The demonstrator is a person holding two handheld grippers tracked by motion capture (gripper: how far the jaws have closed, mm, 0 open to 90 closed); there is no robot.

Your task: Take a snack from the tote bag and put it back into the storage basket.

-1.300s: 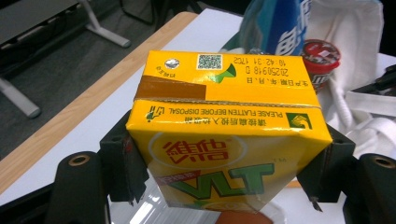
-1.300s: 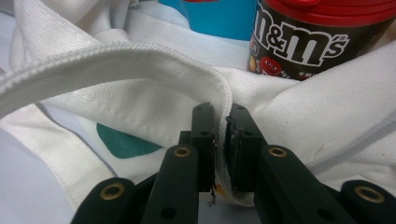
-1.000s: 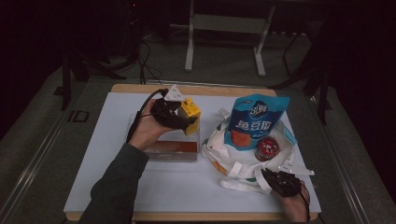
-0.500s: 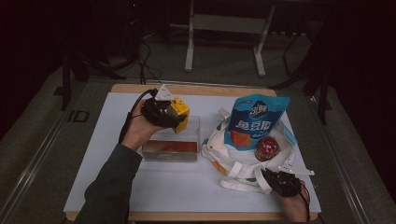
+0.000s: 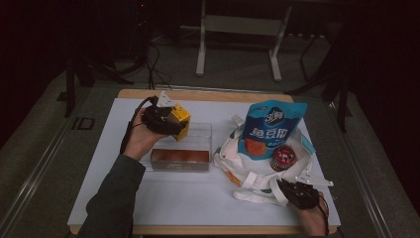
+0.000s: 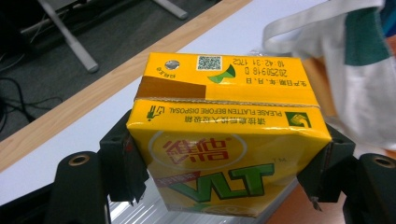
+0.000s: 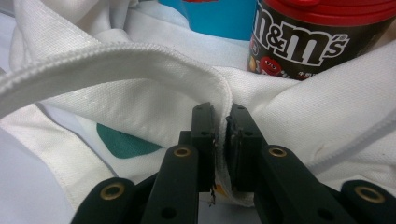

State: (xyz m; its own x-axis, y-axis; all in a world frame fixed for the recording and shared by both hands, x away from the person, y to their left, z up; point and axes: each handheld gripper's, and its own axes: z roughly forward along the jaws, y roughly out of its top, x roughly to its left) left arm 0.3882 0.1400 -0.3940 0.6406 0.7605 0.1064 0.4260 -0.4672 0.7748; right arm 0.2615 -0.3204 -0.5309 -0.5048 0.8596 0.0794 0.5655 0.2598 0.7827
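The left gripper (image 5: 171, 121) is clamping a yellow Vita lemon tea carton (image 6: 224, 140) between its pads, holding it above the clear plastic box (image 5: 198, 136). The right gripper (image 7: 220, 140) is pinching the white tote bag (image 7: 140, 93) rim, jaws nearly closed, near the M&M's tub (image 7: 322, 32).

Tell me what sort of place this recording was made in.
Probably a lab or studio set up for recording: a white-topped table on grey carpet, metal stand legs and loose cables behind it, dark surroundings.

Yellow drink carton (image 6: 224, 140) — clamped between the hand-held gripper (image 6: 224, 179) jaws.
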